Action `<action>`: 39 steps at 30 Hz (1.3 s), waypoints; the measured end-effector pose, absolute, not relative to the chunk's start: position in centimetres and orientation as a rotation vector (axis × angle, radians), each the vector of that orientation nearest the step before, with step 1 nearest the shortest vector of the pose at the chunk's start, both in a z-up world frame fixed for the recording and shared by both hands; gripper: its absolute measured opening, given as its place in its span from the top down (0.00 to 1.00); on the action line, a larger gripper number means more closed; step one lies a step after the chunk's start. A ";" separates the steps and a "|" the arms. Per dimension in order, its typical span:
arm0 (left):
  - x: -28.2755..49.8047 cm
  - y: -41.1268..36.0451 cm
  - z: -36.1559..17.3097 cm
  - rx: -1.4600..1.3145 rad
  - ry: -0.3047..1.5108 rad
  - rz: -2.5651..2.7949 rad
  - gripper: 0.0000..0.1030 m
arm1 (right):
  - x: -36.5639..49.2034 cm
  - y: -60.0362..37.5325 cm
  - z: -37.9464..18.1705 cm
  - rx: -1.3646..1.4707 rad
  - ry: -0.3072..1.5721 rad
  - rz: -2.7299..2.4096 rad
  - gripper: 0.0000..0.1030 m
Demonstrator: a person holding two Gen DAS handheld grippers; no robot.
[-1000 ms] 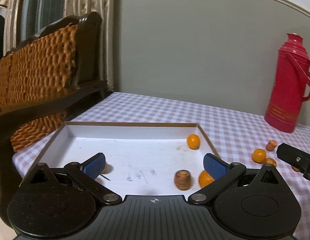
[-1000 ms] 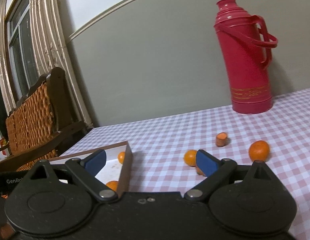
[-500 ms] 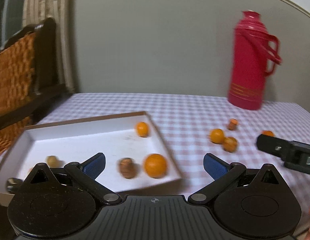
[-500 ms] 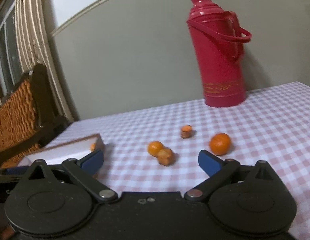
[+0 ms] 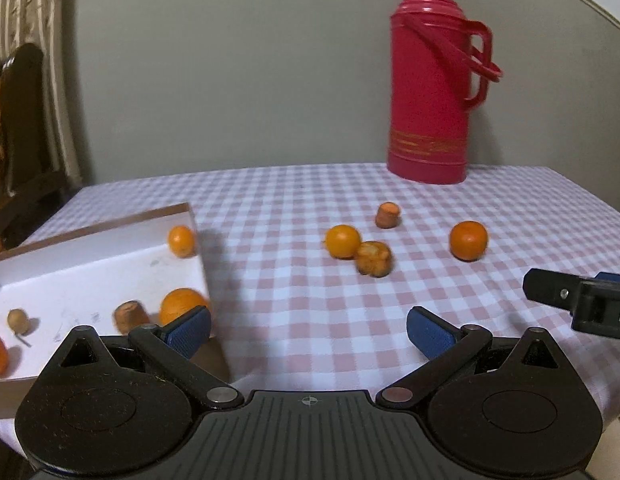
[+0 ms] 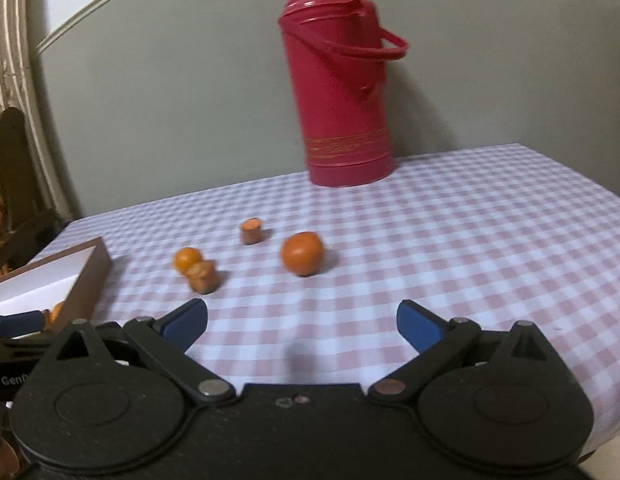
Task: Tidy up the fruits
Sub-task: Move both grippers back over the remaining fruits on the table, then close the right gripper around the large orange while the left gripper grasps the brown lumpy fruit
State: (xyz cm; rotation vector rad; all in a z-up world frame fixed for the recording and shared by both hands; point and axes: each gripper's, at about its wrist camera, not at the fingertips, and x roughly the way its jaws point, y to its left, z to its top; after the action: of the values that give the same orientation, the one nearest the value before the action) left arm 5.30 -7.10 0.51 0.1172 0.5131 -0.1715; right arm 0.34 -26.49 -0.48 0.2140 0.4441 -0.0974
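On the checked tablecloth lie a small orange [image 5: 342, 241] [image 6: 187, 259], a brown-orange fruit piece [image 5: 374, 258] [image 6: 203, 276] touching it, a cut stub [image 5: 388, 215] [image 6: 251, 231] and a bigger orange [image 5: 468, 240] [image 6: 302, 253]. The white tray [image 5: 90, 258] [image 6: 92, 266] at the left holds oranges [image 5: 182, 241] [image 5: 183, 306], a brown piece [image 5: 130, 315] and a small nut-like fruit [image 5: 18, 321]. My left gripper [image 5: 308, 330] is open, empty, near the tray's right corner. My right gripper [image 6: 302, 322] is open, empty, short of the loose fruits.
A red thermos flask [image 5: 434, 80] [image 6: 342, 92] stands at the back of the table. A wicker chair [image 5: 14, 128] sits beyond the left edge. The table's right and near edges drop off close by. The right gripper's body [image 5: 582, 306] shows at the left wrist view's right side.
Both grippers have swung rightward from the tray toward the loose fruits. The tray slid to the left of both views, and the thermos and fruits came toward the centre.
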 end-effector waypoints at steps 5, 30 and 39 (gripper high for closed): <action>5.6 -8.4 0.2 0.124 0.508 -0.192 0.00 | 0.2 -27.7 -0.5 0.224 0.436 -0.121 0.10; 10.0 -11.2 -1.0 0.144 0.511 -0.211 0.15 | 3.8 -28.2 -0.6 0.206 0.456 -0.091 0.29; 12.1 -12.2 -1.4 0.113 0.531 -0.216 0.20 | 6.9 -28.3 -0.9 0.189 0.490 -0.068 0.35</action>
State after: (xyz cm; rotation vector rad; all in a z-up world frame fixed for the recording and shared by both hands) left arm 12.07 -12.17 -1.45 0.1128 0.5307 -0.2156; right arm 6.88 -28.32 -0.92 0.1890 0.4896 -0.0677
